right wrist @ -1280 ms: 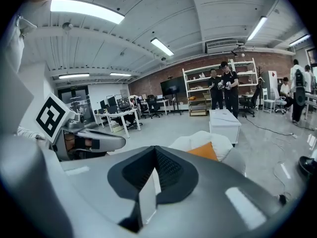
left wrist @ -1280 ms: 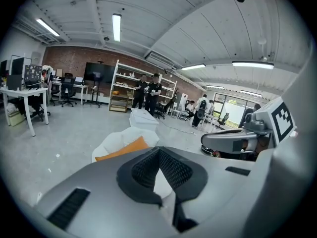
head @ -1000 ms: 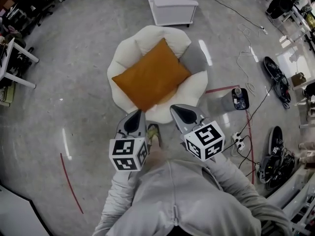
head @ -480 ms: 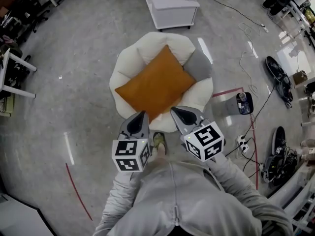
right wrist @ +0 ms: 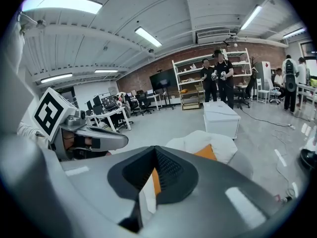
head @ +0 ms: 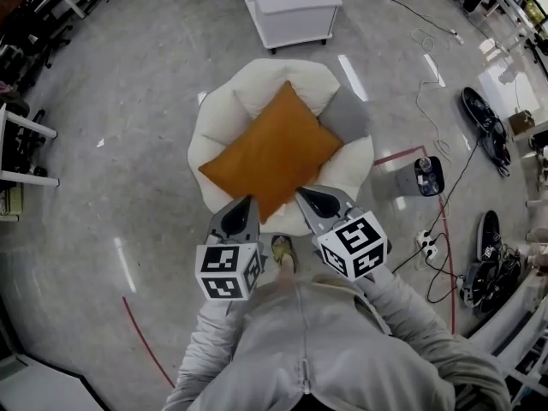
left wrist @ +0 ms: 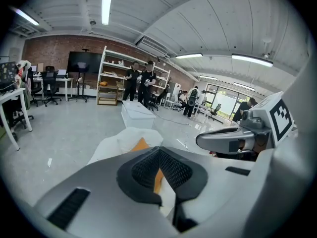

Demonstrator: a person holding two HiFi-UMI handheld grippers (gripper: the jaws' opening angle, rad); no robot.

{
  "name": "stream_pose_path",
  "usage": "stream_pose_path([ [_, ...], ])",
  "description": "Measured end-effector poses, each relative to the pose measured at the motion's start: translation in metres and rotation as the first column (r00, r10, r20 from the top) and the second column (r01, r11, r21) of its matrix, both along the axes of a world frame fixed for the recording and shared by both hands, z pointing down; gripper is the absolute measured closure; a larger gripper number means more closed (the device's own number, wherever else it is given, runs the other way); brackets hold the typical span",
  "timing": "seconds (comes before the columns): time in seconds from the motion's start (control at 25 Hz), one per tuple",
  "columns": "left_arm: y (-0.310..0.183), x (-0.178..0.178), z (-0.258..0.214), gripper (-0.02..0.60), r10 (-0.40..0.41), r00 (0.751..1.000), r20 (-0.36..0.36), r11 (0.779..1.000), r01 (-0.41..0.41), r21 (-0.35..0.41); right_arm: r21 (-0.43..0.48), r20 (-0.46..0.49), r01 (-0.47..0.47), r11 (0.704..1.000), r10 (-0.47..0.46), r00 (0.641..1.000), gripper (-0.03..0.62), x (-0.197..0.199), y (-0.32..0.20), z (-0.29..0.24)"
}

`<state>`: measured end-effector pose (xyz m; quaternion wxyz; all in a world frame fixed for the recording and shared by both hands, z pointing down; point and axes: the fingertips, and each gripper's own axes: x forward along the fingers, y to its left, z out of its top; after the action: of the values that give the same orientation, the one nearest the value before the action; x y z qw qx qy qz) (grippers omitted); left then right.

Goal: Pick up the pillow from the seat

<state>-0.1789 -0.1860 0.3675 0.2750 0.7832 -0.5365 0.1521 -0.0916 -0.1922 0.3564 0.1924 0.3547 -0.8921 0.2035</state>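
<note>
An orange square pillow (head: pixel 272 151) lies tilted like a diamond on a round cream seat (head: pixel 219 114), with a grey cushion (head: pixel 345 112) at its right. In the head view my left gripper (head: pixel 247 200) hangs just short of the seat's near rim, shut and empty. My right gripper (head: pixel 300 193) is beside it, also shut with nothing held. Both tips point at the pillow's near corner, a little short of it. In the left gripper view the pillow (left wrist: pixel 140 145) peeks over the jaws; in the right gripper view the pillow (right wrist: pixel 206 152) shows the same way.
A white low cabinet (head: pixel 287 7) stands behind the seat. Cables, a power strip (head: pixel 422 245) and dark shoes (head: pixel 481 129) lie on the floor at right, with a small grey bin (head: pixel 416 176). Red tape lines mark the floor. Desks stand at left. People stand far back by shelves.
The seat and pillow have drawn slightly nearer to my grippers as I stepped forward. Both grippers stay shut and keep their pose.
</note>
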Motion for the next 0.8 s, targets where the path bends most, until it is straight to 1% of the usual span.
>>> stream_pose_path([
  [0.2, -0.023, 0.002, 0.013, 0.58, 0.032, 0.999, -0.003, 0.999, -0.033, -0.03, -0.031, -0.01, -0.041, 0.999, 0.041, 0.999, 0.594, 0.004, -0.02, 0.015],
  [0.48, -0.048, 0.011, 0.043, 0.58, 0.089, 0.996, 0.019, 0.993, -0.087, -0.084, -0.085, -0.016, -0.125, 0.988, 0.125, 0.992, 0.594, 0.015, -0.045, 0.048],
  [0.8, -0.069, 0.016, 0.086, 0.58, 0.069, 0.997, 0.04, 0.99, -0.063, -0.125, -0.152, -0.01, -0.168, 0.974, 0.169, 0.986, 0.594, 0.034, -0.064, 0.095],
])
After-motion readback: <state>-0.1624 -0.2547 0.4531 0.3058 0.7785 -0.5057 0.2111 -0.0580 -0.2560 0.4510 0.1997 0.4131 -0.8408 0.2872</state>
